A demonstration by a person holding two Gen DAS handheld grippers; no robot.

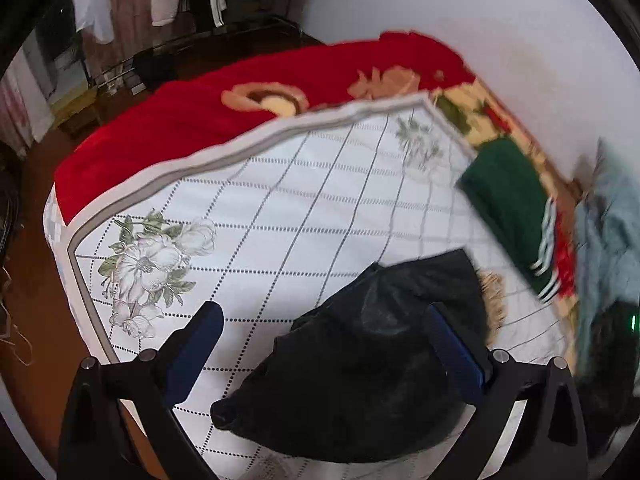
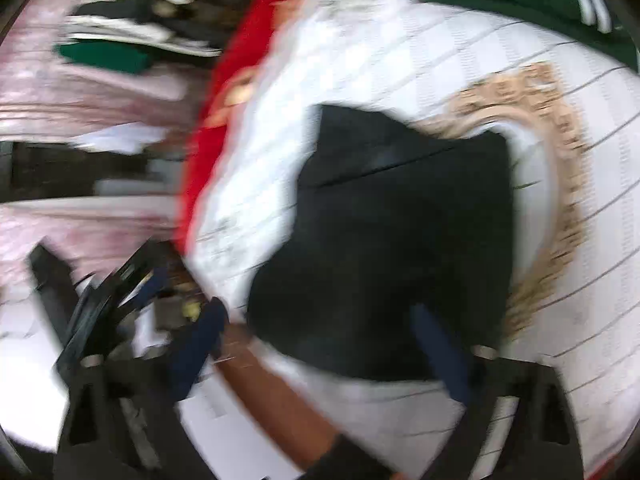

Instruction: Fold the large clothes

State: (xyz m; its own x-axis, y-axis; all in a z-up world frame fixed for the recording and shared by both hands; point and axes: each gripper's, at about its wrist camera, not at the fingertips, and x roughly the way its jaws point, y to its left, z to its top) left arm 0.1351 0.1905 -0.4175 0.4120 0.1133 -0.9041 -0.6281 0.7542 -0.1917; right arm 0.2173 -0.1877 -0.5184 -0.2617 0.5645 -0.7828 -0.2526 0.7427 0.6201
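Observation:
A dark, bunched garment [image 1: 360,360] lies on the white grid-patterned bedsheet [image 1: 280,208]. A beige furry trim [image 1: 494,292] shows at its far edge. My left gripper [image 1: 324,324] hangs above it, jaws wide open, nothing pinched between the blue pads. The right wrist view is motion-blurred: the same dark garment [image 2: 392,240] with its beige trim [image 2: 560,160] lies beneath my right gripper [image 2: 320,344], which is open, with the cloth lying under the gap. The other gripper [image 2: 112,280] and a person's forearm [image 2: 272,396] cross the lower left.
A folded green garment with white stripes [image 1: 508,204] lies at the sheet's right side, beside a light blue pile [image 1: 612,232]. A red floral blanket [image 1: 200,120] covers the far end of the bed. Hanging clothes on a rack [image 1: 140,0] stand beyond, over brown floor [image 1: 40,200].

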